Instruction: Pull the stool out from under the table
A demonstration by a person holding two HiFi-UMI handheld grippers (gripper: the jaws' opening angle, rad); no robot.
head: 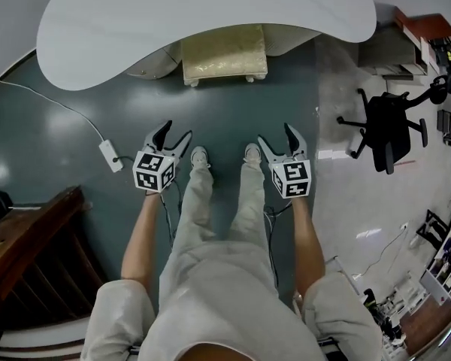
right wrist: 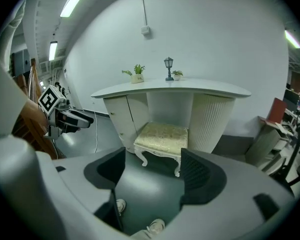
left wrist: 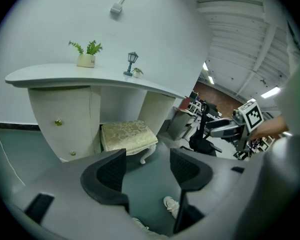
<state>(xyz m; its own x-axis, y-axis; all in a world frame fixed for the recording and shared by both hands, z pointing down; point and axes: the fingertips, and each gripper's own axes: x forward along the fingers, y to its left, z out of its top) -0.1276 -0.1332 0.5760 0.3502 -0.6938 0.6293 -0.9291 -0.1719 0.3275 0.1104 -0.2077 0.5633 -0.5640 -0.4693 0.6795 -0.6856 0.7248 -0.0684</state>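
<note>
A cream stool with a gold-patterned cushion and white carved legs stands half under the white curved table. The same stool lies ahead of the jaws in the left gripper view, and the stool also shows in the right gripper view. My left gripper is held above the floor well short of the stool, open and empty. My right gripper hangs level with it, also open with nothing between its jaws. The left gripper and right gripper frame only bare floor and shoes.
A black office chair stands at the right on the pale floor. A white cable with a power block runs across the dark floor at the left. A dark wooden piece of furniture is at the lower left. Small plants and a lamp ornament stand on the table.
</note>
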